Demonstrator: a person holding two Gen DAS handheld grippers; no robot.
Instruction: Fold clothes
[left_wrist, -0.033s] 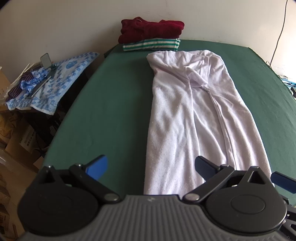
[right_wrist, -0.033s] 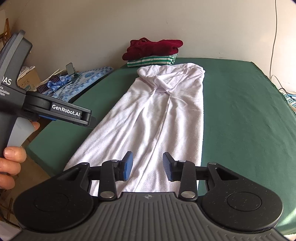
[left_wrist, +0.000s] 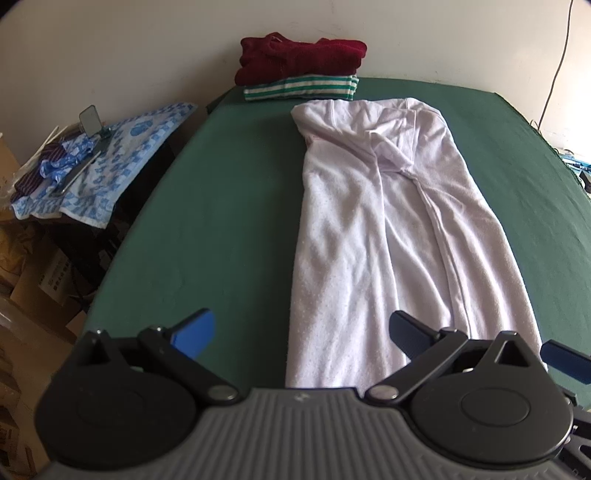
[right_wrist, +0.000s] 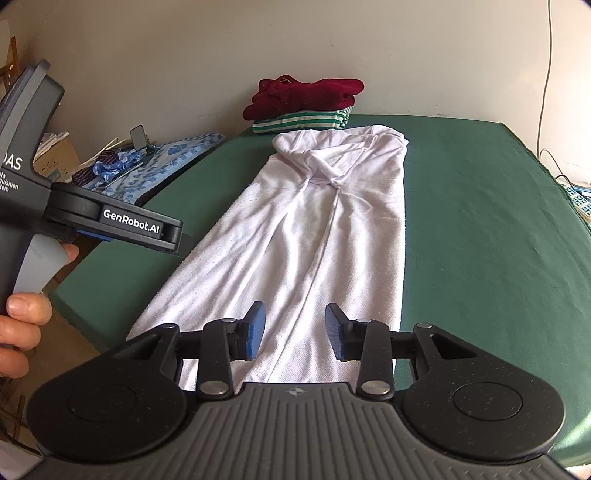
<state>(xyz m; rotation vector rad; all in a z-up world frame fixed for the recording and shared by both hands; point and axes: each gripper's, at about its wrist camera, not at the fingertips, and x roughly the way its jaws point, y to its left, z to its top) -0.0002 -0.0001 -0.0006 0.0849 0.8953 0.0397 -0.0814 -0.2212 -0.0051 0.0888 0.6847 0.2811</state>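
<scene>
Left wrist view shows the pale lilac garment (left_wrist: 388, 236) lying lengthwise on the green table (left_wrist: 221, 221), its long axis running from the near edge toward the wall, bunched end pointing at the folded stack (left_wrist: 301, 70). The left gripper (left_wrist: 301, 334) hangs with jaws wide apart, empty. The right gripper (right_wrist: 295, 330) hovers over the near hem, jaws partly apart, gripping nothing.

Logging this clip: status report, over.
Left gripper wide open, right gripper part open, both empty. White garment lengthwise-folded on green bed. Nothing blocking.
</scene>
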